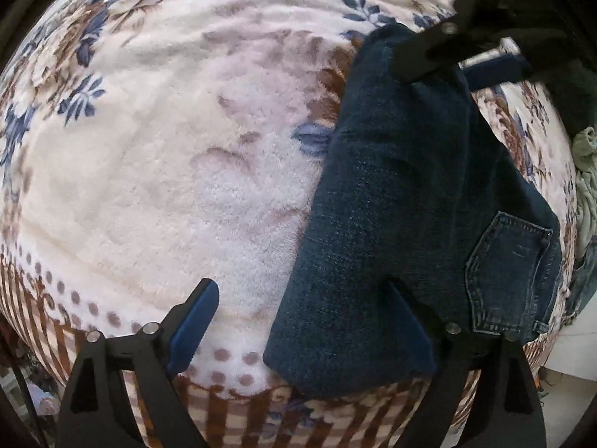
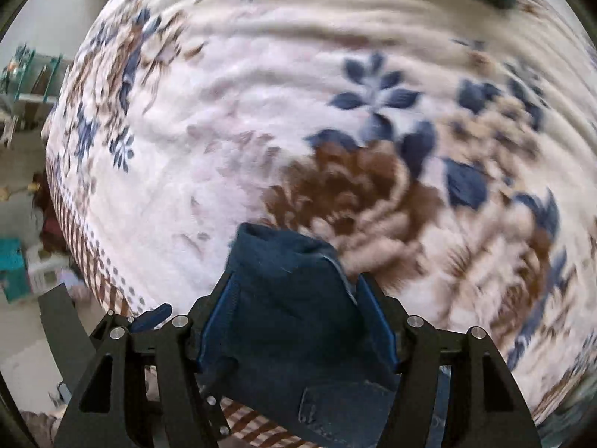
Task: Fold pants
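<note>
Dark blue jeans (image 1: 403, 201) lie folded lengthwise on the floral blanket (image 1: 149, 171), a back pocket (image 1: 507, 272) showing at the right. My left gripper (image 1: 306, 321) is open; its right finger rests against the jeans' near end, its left finger over bare blanket. My right gripper (image 1: 440, 56) reaches in from the upper right and pinches the far end of the jeans. In the right wrist view, my right gripper (image 2: 294, 298) is shut on a bunched fold of the jeans (image 2: 291, 283), held above the blanket (image 2: 335, 112).
The blanket's striped border (image 1: 242, 410) marks the near bed edge. A pale green cloth (image 1: 585, 186) and other denim lie at the right edge. Floor and furniture (image 2: 22, 246) show left of the bed, and the left gripper (image 2: 153, 315) shows low left.
</note>
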